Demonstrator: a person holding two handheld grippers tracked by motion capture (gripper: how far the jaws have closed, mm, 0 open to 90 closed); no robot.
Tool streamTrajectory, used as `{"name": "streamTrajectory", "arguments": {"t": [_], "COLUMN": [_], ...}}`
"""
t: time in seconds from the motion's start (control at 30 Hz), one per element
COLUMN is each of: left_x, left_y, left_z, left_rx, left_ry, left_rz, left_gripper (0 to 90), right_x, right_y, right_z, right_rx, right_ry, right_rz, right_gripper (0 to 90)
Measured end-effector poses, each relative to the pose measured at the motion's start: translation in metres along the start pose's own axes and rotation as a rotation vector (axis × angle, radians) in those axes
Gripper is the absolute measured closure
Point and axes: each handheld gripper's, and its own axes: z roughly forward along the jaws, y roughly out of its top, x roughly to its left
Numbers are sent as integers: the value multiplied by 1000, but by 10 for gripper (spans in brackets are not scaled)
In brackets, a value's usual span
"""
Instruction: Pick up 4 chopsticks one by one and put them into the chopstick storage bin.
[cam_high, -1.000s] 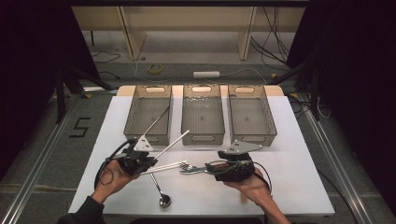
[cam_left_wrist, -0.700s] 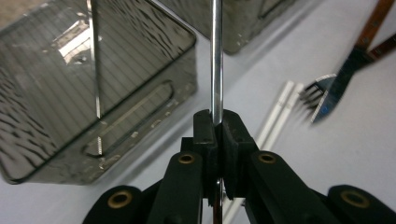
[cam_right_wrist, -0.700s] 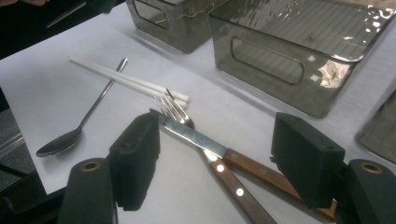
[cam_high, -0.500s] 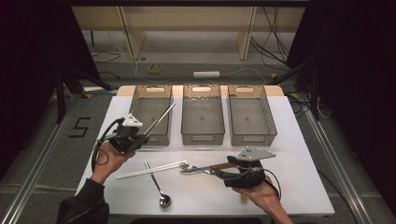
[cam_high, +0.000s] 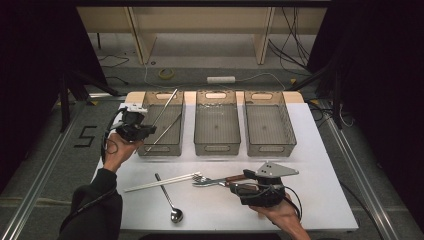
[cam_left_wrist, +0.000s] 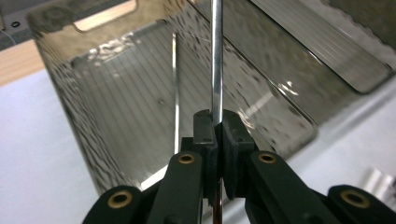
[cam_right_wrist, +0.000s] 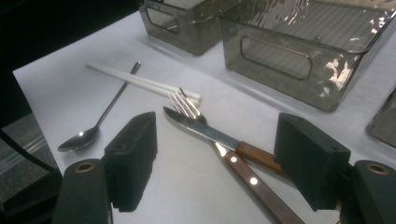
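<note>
My left gripper (cam_high: 149, 129) is shut on a metal chopstick (cam_high: 167, 102) that slants up over the left grey bin (cam_high: 159, 150). In the left gripper view the jaws (cam_left_wrist: 216, 128) pinch this chopstick (cam_left_wrist: 215, 56) above the bin (cam_left_wrist: 60, 79), where a second metal chopstick (cam_left_wrist: 176, 88) lies. My right gripper (cam_high: 236, 184) is open near the front edge and its jaws have just been opening. A wooden-handled knife (cam_right_wrist: 205, 131) and fork (cam_right_wrist: 187, 105) lie on the table between its pads (cam_right_wrist: 217, 140), untouched.
White chopsticks (cam_high: 161, 182) and a spoon (cam_high: 169, 202) lie on the white table (cam_high: 320, 165) left of the knife. The middle bin (cam_high: 216, 146) and right bin (cam_high: 268, 147) stand in a row with the left one along the far side.
My left gripper has carried the metal chopstick away from the table's middle, up to the left bin. My right gripper's jaws have spread wider around the knife and fork handles.
</note>
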Motion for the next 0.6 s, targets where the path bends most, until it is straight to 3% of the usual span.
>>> {"name": "streamTrajectory", "arguments": {"t": [0.23,0.6], "left_x": [20,34], "left_y": [12,21], "left_z": [9,25], "left_rx": [-5,-4], "left_ry": [24,43], "left_rz": [-38,-55], "left_gripper": [854,852], "right_x": [-1,2], "right_y": [-2,-7], "right_z": [-9,-10], "right_rx": [-54,-41], "right_ry": [-14,0], "right_rz": [17,7], "right_gripper": [299,299]}}
